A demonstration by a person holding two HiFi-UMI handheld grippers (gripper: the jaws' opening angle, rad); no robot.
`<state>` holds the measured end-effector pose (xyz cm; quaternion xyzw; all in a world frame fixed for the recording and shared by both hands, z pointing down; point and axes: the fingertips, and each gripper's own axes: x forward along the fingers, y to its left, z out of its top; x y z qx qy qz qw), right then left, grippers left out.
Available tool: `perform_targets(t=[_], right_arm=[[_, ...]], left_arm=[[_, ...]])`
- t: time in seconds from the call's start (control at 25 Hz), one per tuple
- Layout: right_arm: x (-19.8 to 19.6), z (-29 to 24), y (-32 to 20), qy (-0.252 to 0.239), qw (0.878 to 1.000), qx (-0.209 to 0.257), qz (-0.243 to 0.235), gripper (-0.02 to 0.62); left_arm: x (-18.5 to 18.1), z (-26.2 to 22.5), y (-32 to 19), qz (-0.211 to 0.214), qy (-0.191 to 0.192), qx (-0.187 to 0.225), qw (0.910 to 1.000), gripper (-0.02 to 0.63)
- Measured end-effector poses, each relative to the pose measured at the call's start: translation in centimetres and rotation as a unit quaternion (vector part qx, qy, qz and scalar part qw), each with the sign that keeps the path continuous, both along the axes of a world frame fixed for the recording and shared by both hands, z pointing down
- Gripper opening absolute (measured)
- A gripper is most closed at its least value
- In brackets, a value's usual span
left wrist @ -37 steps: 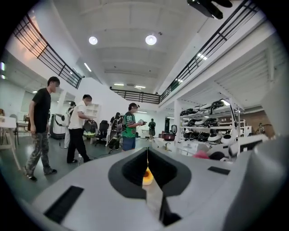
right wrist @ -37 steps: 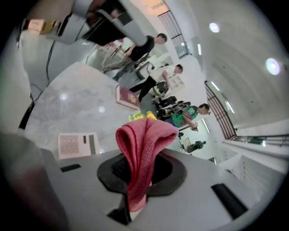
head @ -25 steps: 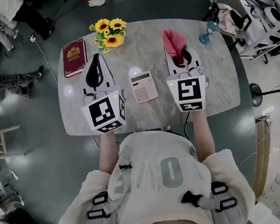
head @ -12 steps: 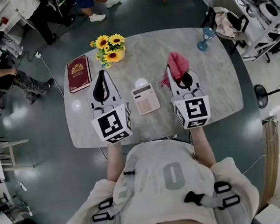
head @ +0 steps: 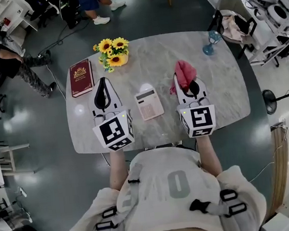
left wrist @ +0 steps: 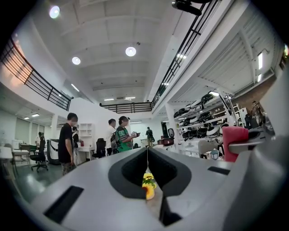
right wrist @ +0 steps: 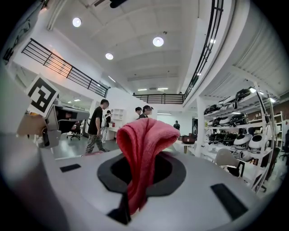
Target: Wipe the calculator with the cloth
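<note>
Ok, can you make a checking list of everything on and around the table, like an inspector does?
Surface: grey marbled table, no spills seen.
Job's things: calculator lies flat between the grippers; pink cloth is to its right, not touching it.
Clutter: book, sunflowers and blue glass, all at the far side.
Grippers: left gripper shut with nothing in it; right gripper shut on the cloth.
Cables: one cable on the floor, left of the table.
Surroundings: people at the far left, a fan at the right.
</note>
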<state>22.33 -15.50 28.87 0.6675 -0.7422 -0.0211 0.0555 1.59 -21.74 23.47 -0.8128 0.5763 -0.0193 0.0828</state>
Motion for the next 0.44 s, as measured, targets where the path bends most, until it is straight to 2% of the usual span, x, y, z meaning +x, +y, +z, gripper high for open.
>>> perform_targets(t=[0.44], right_arm=[[0.8, 1.4, 0.6, 0.002, 1.0, -0.014, 0.0, 0.055]], left_arm=[[0.0, 0.6, 0.8, -0.01, -0.009, -0.004, 0.9999, 0.021]])
